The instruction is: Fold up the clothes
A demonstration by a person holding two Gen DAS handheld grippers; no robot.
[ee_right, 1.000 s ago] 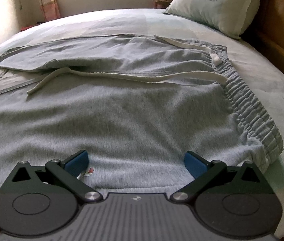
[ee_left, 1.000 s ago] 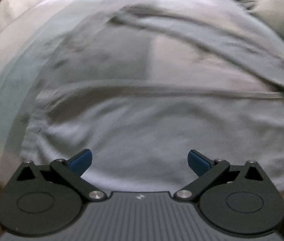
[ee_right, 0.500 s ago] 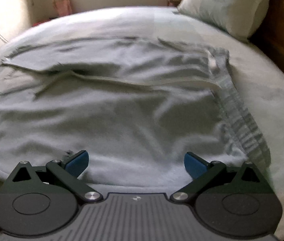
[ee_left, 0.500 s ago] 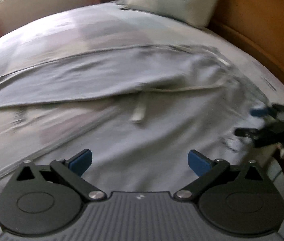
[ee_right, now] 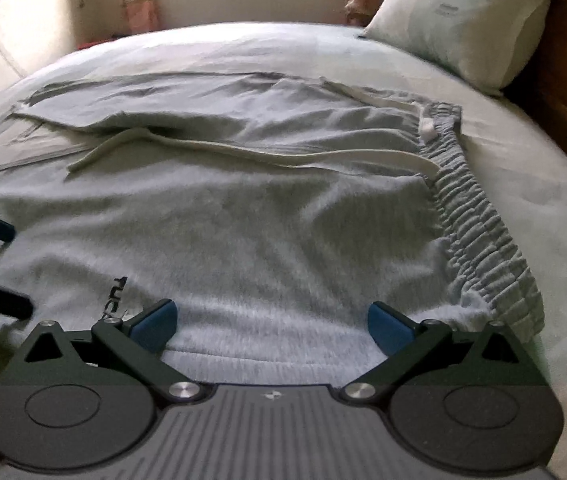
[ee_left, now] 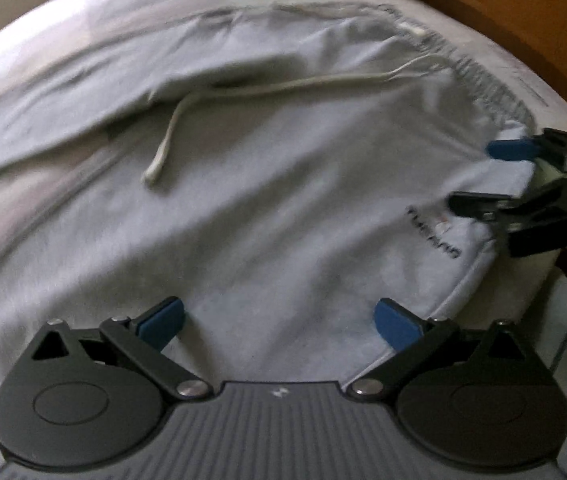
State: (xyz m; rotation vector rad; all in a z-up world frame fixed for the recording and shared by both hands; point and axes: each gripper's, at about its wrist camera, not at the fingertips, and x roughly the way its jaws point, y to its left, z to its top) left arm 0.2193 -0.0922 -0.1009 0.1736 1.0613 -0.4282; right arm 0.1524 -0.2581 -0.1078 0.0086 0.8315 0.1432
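Grey sweatpants [ee_right: 267,216] just ahead | left gripper [ee_left: 279,320] released | right gripper [ee_right: 271,320] released

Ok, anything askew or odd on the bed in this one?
The long off-white drawstring trails loose across the grey fleece sweatpants instead of sitting tucked by the ribbed elastic waistband, and the far leg lies rumpled. No damage or spills show.

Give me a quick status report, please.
Left gripper and right gripper open, over near edge of grey pants. Pants flat on bed, unfolded. Drawstring loose across them.
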